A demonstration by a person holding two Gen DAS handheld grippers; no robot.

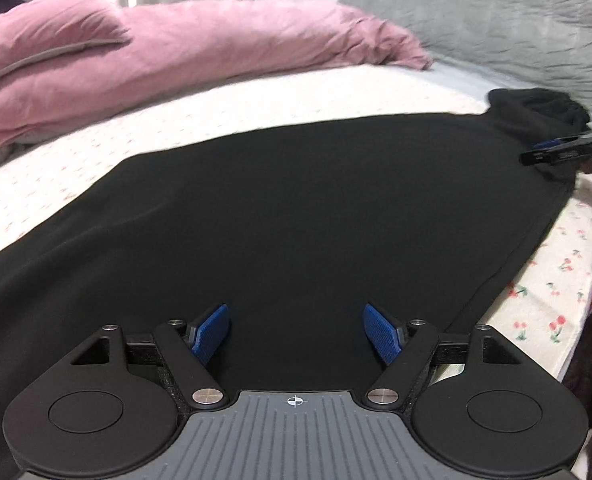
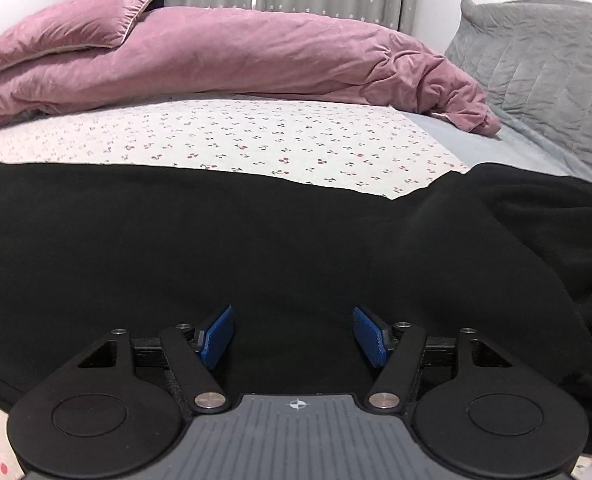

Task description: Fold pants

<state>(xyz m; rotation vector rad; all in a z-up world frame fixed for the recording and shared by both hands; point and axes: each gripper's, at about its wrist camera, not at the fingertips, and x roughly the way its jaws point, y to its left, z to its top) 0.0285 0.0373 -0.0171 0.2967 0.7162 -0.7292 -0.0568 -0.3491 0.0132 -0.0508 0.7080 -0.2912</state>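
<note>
The black pants (image 1: 296, 208) lie flat along the near edge of the bed (image 2: 296, 140), waistband bunched at the right. Your left tongs (image 1: 296, 334) and right tongs (image 2: 292, 336) stand wide and empty above the cloth. Pinching only the top layer will likely skew the fold.

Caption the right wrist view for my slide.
Open right gripper above flat black fabric pants on cherry-print bedsheet.

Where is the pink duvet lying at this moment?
In both wrist views, the crumpled pink duvet lies at the far side of the bed, behind the black pants, left of the grey quilted pillow.
</note>
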